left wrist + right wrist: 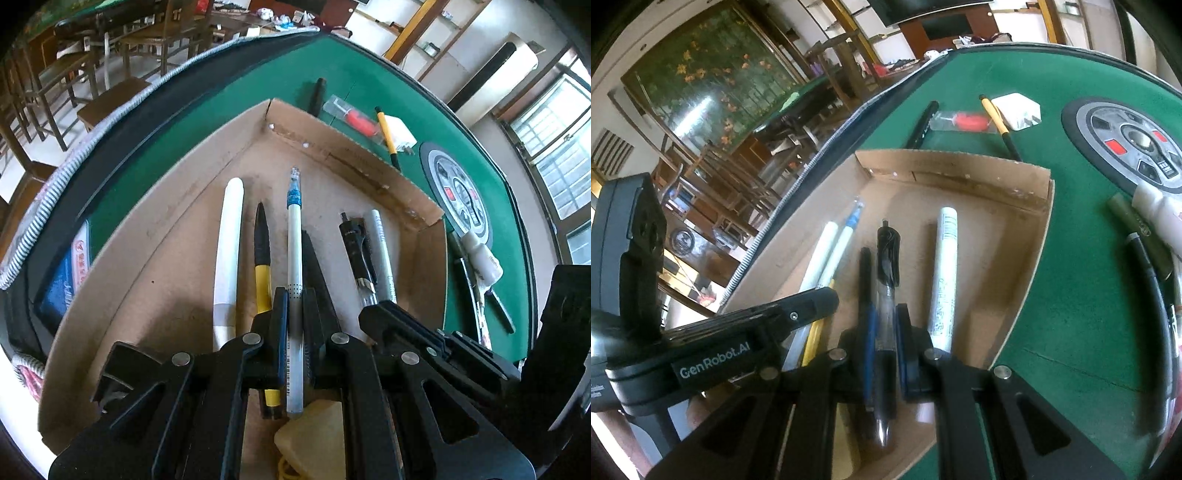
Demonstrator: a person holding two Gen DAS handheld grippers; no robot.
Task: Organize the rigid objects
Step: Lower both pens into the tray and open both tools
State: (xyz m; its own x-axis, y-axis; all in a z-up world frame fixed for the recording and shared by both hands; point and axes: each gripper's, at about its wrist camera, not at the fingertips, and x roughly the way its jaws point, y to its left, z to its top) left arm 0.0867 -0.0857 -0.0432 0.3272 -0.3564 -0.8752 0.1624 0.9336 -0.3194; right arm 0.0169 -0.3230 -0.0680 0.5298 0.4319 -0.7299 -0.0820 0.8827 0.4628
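Two claws work over the shallow brown cardboard tray (pixel 369 162): left claw (pixel 294 306) clamps a white blue-tipped pen (pixel 294 236); right claw (pixel 886 325) clamps a clear black-grip pen (pixel 887 295).

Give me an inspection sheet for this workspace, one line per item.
Surface: green felt table.
Job's things: cardboard tray holds several pens; more pens lie outside on the felt.
Clutter: white charger plug, red item in clear packet, white bottle.
Grippers: left gripper shut on white pen with blue grip; right gripper shut on black clear-barrel pen.
Cables: nothing seen.
Surroundings: wooden chairs, windows.
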